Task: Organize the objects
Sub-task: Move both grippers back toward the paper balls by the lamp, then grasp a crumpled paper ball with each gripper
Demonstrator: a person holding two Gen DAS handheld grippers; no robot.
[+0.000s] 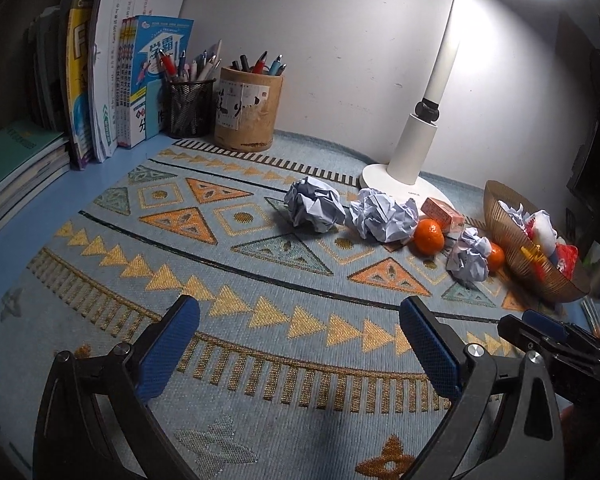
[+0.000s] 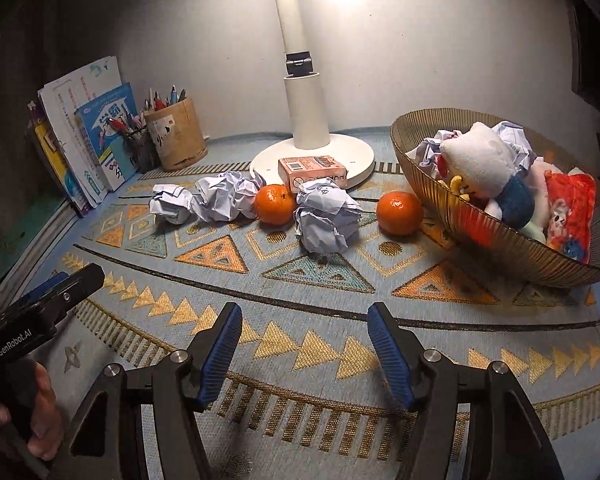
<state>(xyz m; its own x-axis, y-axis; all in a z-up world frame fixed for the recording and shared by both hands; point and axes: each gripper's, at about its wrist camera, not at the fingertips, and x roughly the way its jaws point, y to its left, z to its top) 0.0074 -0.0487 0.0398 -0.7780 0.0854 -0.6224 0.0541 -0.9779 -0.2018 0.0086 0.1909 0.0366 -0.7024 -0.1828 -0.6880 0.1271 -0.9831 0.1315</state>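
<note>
on patterned mat (image 2: 220, 420): both grippers empty, jaws apart.
nearest paper ball (image 2: 327, 220) looks light, crushable; right gripper (image 2: 305, 354) should pinch across its middle. left gripper (image 1: 300, 344) idle.

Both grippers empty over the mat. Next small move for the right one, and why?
Probably ease the right gripper forward toward the nearest paper ball. Its jaws stand open with nothing between them, that ball lies loose on the mat almost straight ahead, and the bowl beside it already holds crumpled paper.
</note>
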